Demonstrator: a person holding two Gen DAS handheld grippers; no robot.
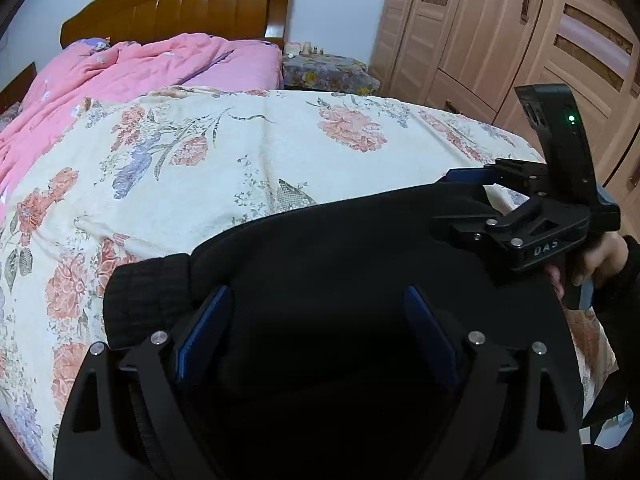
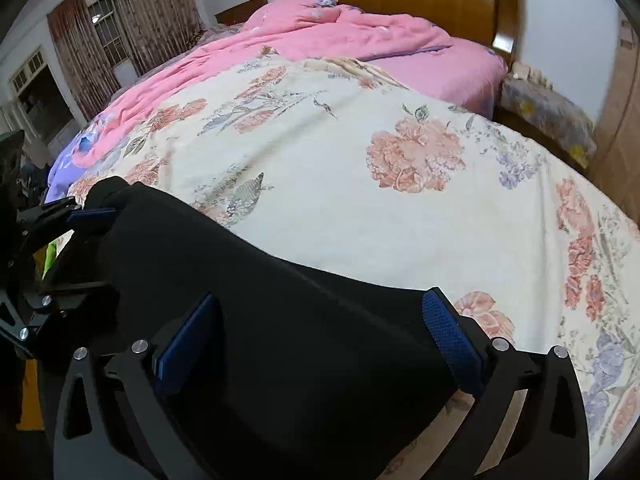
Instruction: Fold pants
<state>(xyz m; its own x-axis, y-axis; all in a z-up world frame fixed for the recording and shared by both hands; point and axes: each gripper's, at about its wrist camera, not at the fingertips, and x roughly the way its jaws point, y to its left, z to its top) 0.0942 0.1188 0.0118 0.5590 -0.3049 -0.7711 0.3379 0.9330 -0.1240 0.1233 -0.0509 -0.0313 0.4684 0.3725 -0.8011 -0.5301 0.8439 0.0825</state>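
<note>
Black pants (image 1: pixel 320 256) lie folded on the floral bedsheet at the bed's near edge, with a ribbed cuff (image 1: pixel 148 296) at the left; they also show in the right wrist view (image 2: pixel 248 280). My left gripper (image 1: pixel 316 336) is open, its blue pads (image 1: pixel 204 332) standing apart over the black cloth. My right gripper (image 2: pixel 320 332) is open over the pants' right part, its blue pads (image 2: pixel 452 340) wide apart. The right gripper's body (image 1: pixel 532 220) shows at the pants' far right corner in the left wrist view. The left gripper (image 2: pixel 68 248) shows at the left edge of the right wrist view.
The cream floral sheet (image 1: pixel 248 148) covers the bed beyond the pants. A pink quilt (image 1: pixel 120 72) is bunched toward the wooden headboard (image 1: pixel 188 4). A covered bedside stand (image 1: pixel 324 72) and a wooden wardrobe (image 1: pixel 500 32) stand at the right.
</note>
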